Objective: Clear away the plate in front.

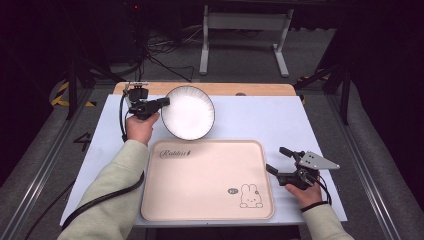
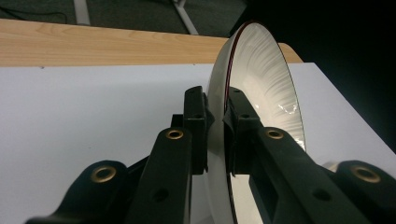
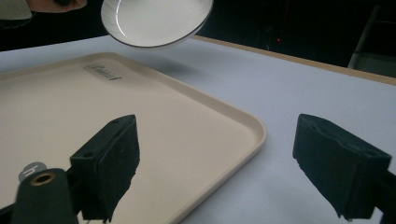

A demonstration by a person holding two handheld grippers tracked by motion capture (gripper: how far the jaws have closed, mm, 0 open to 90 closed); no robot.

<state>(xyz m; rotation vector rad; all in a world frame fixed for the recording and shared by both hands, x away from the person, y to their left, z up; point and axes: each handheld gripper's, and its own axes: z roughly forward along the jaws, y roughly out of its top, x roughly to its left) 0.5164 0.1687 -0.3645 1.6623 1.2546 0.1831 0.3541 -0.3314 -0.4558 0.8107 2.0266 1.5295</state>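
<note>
Plate (image 1: 189, 112), white with a dark rim, hangs tilted above the table at 12 o'clock of the tray (image 1: 207, 210), pinched at its 9 o'clock rim by the left gripper (image 1: 159, 104). Right gripper (image 1: 279, 161) waits wide open and empty at the tray's 3 o'clock. Carrying step, likely; next, lower it flat onto the tray.

The room is dark, and the light falls mostly on the table. The white table top (image 1: 260, 120) is smooth, and a light brown strip of wood (image 1: 225, 89) runs along its far edge. Past the table the floor is grey carpet (image 1: 240, 55). A grey metal frame with two legs (image 1: 244, 30) stands on it at the far side. Black cables (image 1: 160, 52) lie tangled on the floor to the far left. Yellow and black striped tape (image 1: 62, 92) marks the floor at the left.
</note>
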